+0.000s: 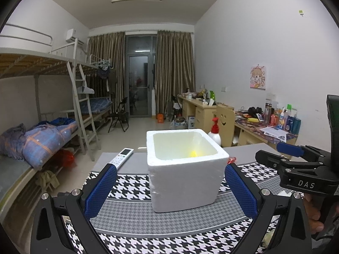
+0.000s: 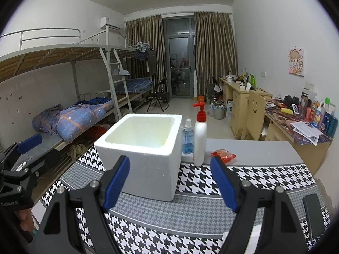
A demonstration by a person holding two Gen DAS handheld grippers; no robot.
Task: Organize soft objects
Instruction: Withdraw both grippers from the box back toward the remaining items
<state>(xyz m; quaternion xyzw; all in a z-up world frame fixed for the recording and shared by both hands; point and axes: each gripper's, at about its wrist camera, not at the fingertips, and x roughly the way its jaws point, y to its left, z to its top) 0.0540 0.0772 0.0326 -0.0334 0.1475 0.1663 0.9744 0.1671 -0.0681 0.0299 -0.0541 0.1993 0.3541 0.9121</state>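
A white foam box [image 1: 184, 177] stands open-topped on the houndstooth cloth [image 1: 131, 186]. A small yellow thing [image 1: 193, 153] lies inside near its right wall; what it is I cannot tell. My left gripper [image 1: 170, 166] is open, its blue pads either side of the box and short of it, not touching. In the right wrist view the same box [image 2: 144, 148] sits ahead and left of my right gripper [image 2: 169, 161], which is open and holds nothing. The right gripper [image 1: 273, 152] also shows at the right edge of the left wrist view.
Behind the box stand a white pump bottle with a red top [image 2: 200, 139] and a blue spray bottle [image 2: 188, 139]. A red packet [image 2: 223, 155] lies beside them. A remote control [image 1: 124, 155] lies left, a black flat object [image 2: 313, 216] right. Bunk beds [image 2: 74, 118] left, desks [image 2: 296, 131] right.
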